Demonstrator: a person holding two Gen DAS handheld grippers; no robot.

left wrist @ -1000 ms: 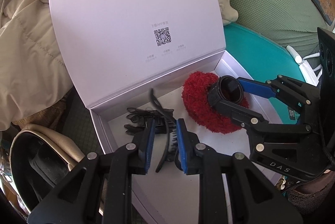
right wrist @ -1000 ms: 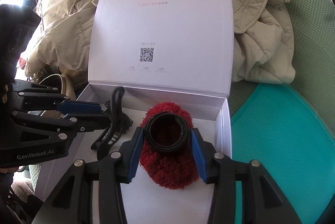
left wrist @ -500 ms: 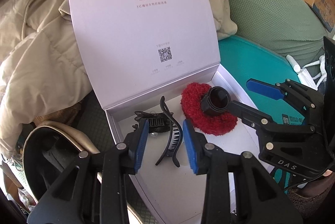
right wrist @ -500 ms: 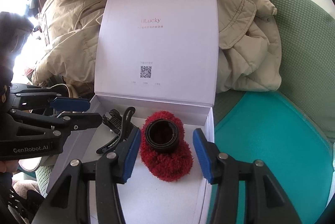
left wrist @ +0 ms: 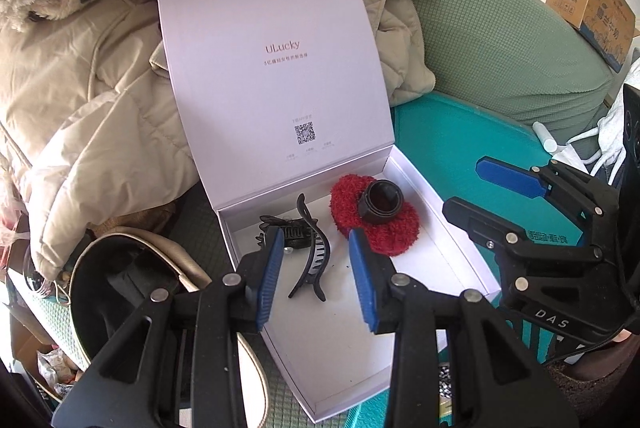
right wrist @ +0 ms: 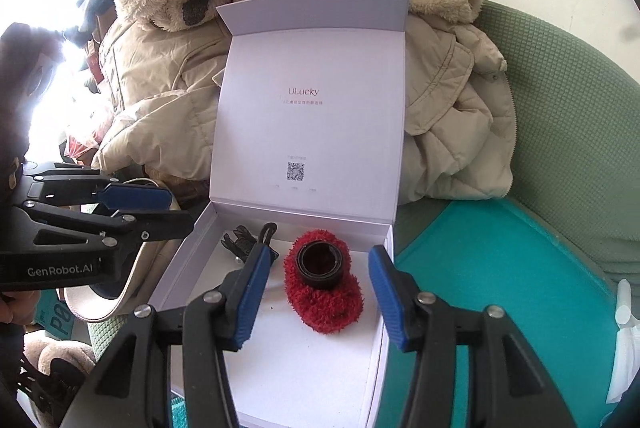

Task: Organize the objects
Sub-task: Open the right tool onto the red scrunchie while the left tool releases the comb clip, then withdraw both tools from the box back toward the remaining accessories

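A white box (left wrist: 460, 248) (right wrist: 188, 256) lies open, its lid (left wrist: 276, 88) (right wrist: 312, 116) standing up at the back. Inside lie a black hair claw clip (left wrist: 314, 260) (right wrist: 248, 242), a red fuzzy scrunchie (left wrist: 384, 228) (right wrist: 324, 300) and a black ring (left wrist: 380, 202) (right wrist: 320, 264) resting on the scrunchie. My left gripper (left wrist: 316, 276) (right wrist: 160, 208) is open and empty above the clip. My right gripper (right wrist: 316, 292) (left wrist: 480, 188) is open and empty, above the scrunchie and ring.
Beige coats (left wrist: 80, 88) (right wrist: 452, 116) are piled behind the box on a green sofa (left wrist: 500, 40) (right wrist: 568, 100). A teal mat (left wrist: 460, 136) (right wrist: 500, 268) lies to the right. A beige bag (left wrist: 120, 268) sits left of the box. A cardboard box (left wrist: 588, 0) stands far right.
Both grippers opened and pulled back and up from the box. The left let go of the claw clip, the right let go of the black ring, which now rests on the scrunchie.
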